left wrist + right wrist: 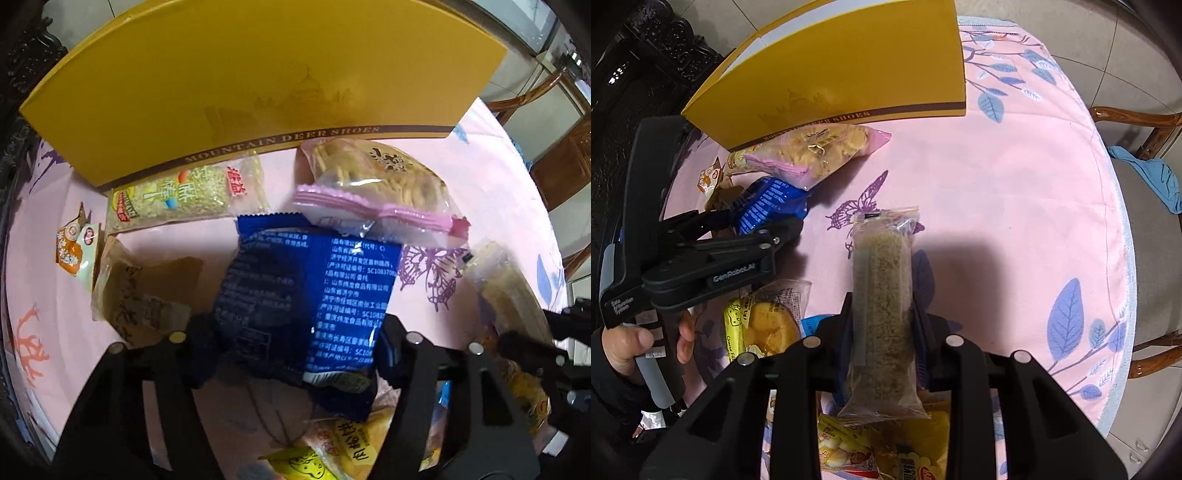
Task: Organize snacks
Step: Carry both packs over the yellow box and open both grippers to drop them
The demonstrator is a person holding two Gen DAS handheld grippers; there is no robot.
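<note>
- Snacks mid-sort: left tool (295,343) clenched on blue packet (314,291), lifted over the pink desk (1015,206).
- Right tool (882,321) grips clear grain bar (882,314) near yellow box (849,62).
- Risk: slick wrappers could slip free, or both tools collide.

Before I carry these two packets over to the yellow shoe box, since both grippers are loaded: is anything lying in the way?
Yes. The pink-sealed noodle bag and a sesame bar lie against the yellow box wall, ahead of the blue packet. The crumb bar in the right gripper has bare tablecloth ahead.
</note>
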